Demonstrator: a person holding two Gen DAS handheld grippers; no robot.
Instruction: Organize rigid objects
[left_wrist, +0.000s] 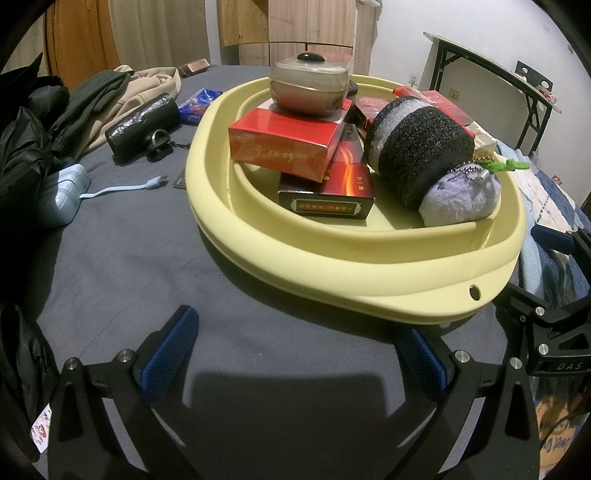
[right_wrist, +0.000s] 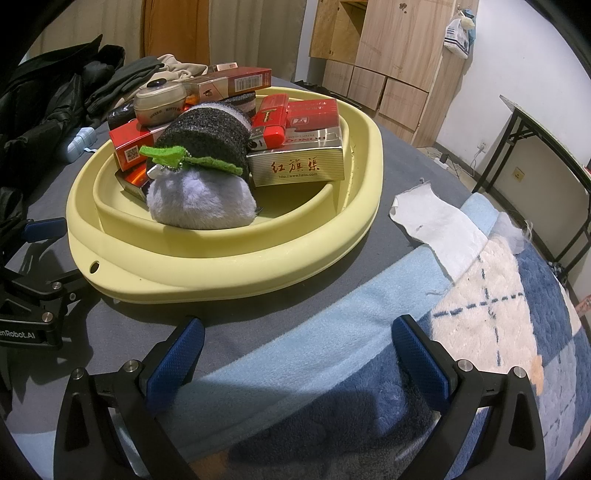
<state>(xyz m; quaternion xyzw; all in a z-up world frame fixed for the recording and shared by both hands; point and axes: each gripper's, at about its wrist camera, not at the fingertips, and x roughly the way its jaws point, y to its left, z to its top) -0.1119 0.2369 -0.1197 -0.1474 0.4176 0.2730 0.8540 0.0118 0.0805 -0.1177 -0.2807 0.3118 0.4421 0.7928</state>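
On the grey bed sheet (left_wrist: 147, 240) sits our yellow basin (left_wrist: 332, 266), piled with boxes (left_wrist: 280, 144) and a plush toy (left_wrist: 424, 162). Both our left hand-held gripper (left_wrist: 295, 354) and right hand-held gripper (right_wrist: 299, 354) hover near it, agape and empty.

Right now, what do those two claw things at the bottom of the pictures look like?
Each is a hand-held gripper. The left hand-held gripper and right hand-held gripper match: black angular frames with silver screw heads and two fingers faced with blue textured pads. White lettering marks the bodies: "DAS" shows on the right one seen from the left camera, "Robot.AI" on the left one seen from the right. No sleeves show.
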